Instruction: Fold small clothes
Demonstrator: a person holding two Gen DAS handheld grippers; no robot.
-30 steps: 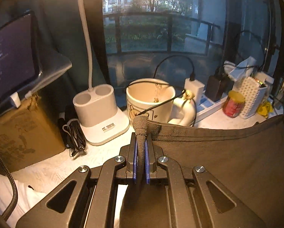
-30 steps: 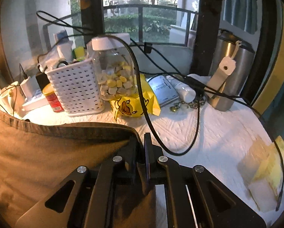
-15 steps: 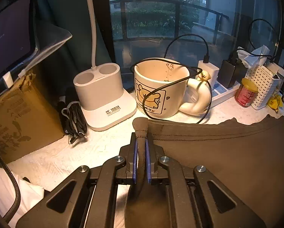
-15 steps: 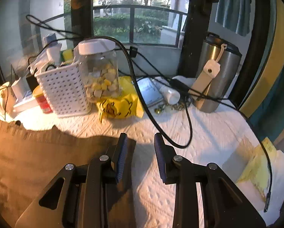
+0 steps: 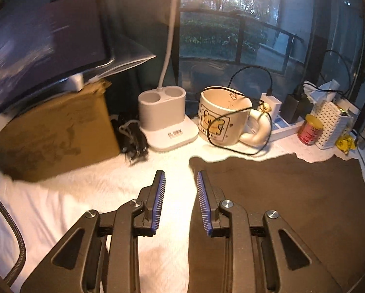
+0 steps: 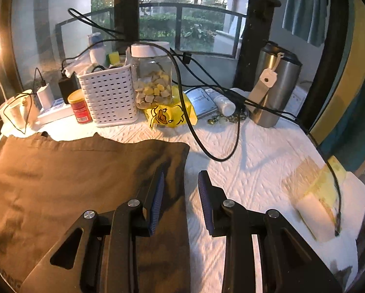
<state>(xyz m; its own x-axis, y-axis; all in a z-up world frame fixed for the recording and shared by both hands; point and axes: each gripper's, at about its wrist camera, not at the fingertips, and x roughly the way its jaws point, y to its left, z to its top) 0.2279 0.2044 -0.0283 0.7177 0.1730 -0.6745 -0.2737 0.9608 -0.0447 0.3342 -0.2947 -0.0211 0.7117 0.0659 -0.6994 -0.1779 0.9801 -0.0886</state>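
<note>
Garment: a brown cloth (image 5: 280, 195) lay flat on the white-covered surface (image 5: 84, 195), its far edge just short of the mug (image 5: 221, 119).
Left hand-held gripper (image 5: 180, 188): fingers apart, holding nothing, poised over the cloth's left edge.
Right hand-held gripper (image 6: 181, 185): fingers apart, holding nothing, straddling the cloth's right edge.
Behind: white basket (image 6: 109, 95), snack jar (image 6: 153, 80), steel flask (image 6: 275, 85).
</note>
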